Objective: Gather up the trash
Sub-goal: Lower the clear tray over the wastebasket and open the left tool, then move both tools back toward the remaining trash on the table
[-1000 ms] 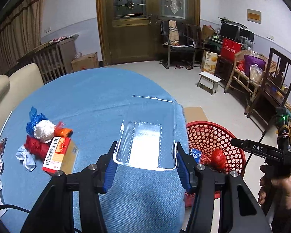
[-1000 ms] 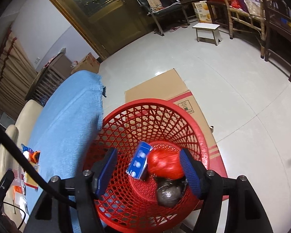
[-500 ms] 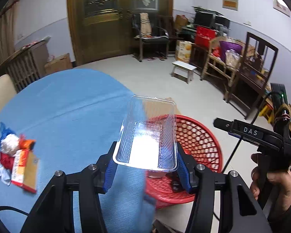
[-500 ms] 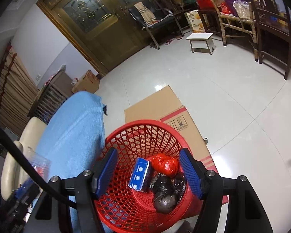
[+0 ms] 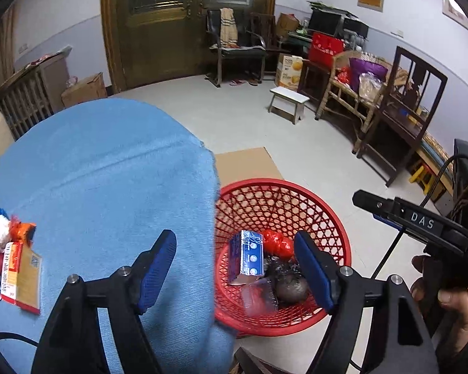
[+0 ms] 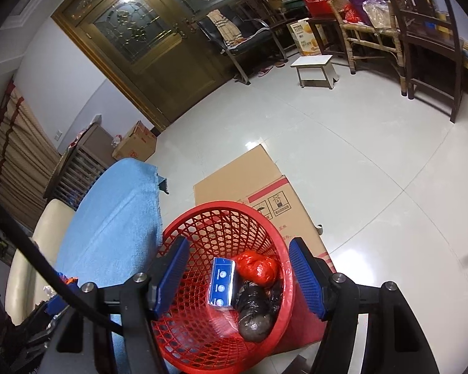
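My left gripper (image 5: 234, 237) hovers over the red mesh basket (image 5: 296, 187) at the table's edge. Its jaws are opening and nothing is between them. A clear plastic tray (image 5: 259, 299) lies inside the basket beside a blue box (image 5: 249, 255), a crumpled red bag (image 5: 276, 244) and a dark wad (image 5: 290, 290). My right gripper (image 6: 239, 242) hangs open and empty above the same basket (image 6: 221, 207). At the left of the blue-clothed table (image 5: 109, 171) lie a yellow-orange carton (image 5: 18, 277) and a heap of coloured wrappers (image 5: 0, 237).
Flattened cardboard (image 6: 259, 184) lies on the floor under and behind the basket. A hand (image 5: 446, 290) holds the right gripper's handle at the right. A small white stool (image 5: 288, 99), wooden chairs and stacked boxes line the far wall. A cream seat (image 6: 31, 249) adjoins the table.
The left gripper swung right from the table to above the basket with the clear tray, then spread its jaws; the tray now lies in the basket. The right gripper drew back and up slightly.
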